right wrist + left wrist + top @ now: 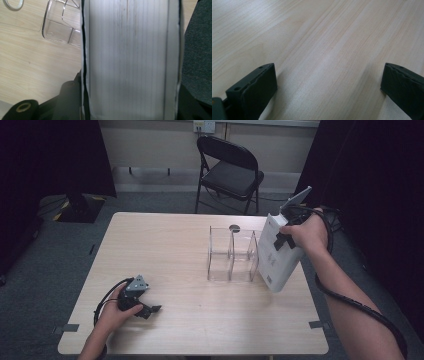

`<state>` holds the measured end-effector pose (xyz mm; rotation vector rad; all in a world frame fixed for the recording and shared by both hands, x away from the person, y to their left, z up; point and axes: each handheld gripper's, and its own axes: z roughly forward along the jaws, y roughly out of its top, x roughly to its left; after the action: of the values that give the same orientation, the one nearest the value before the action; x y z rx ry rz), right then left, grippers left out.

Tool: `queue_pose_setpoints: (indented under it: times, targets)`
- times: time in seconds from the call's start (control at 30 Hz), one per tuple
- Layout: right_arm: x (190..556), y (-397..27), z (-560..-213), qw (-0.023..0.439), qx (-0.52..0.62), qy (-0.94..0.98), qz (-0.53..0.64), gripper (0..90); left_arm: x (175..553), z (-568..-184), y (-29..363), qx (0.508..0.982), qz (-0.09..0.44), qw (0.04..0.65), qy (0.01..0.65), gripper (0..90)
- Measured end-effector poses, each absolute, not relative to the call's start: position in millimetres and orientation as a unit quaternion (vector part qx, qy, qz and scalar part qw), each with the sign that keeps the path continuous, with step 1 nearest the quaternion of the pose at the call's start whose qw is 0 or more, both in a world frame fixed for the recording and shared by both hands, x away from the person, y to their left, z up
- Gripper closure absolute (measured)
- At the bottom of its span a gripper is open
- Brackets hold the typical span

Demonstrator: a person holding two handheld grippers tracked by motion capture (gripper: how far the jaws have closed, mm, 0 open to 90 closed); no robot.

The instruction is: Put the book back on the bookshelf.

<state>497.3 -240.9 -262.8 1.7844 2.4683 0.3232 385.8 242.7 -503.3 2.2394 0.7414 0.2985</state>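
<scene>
The right gripper (284, 236) has its jaws pinching a thick white book (278, 254): in the right gripper view the book (130, 60) stands between the two black jaws with its page edges facing the camera, one cover edge against each jaw. In the high view the book hangs tilted in the air, its upper end toward one o'clock and its lower corner toward seven o'clock, just beside the right end of a clear plastic organizer (233, 255) and above the right edge of the table (165, 255); whether the book touches the organizer cannot be told. The organizer (62, 27) stands upright on the table with open compartments side by side, at ten o'clock from the book in the right gripper view. The right hand (310, 234) grips the tool from the two o'clock side, with a black cable running down along the forearm. The left gripper (150, 309) lies low at the table's seven o'clock corner, held by the left hand (117, 310), well apart from the organizer; its jaws are spread wide with bare wood between them, as the left gripper view shows. Beyond the table at twelve o'clock stands a black folding chair (227, 170) on grey carpet.
</scene>
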Motion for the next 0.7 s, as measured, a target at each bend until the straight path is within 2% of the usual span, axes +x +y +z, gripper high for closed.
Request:
queue_pose_setpoints:
  times: [0.7]
  targets:
    - [506.4,-241.1,-270.0,0.04,0.598,0.794,0.099,53.1,385.8,-503.3,242.7,0.874,0.116,0.373,0.29,0.0]
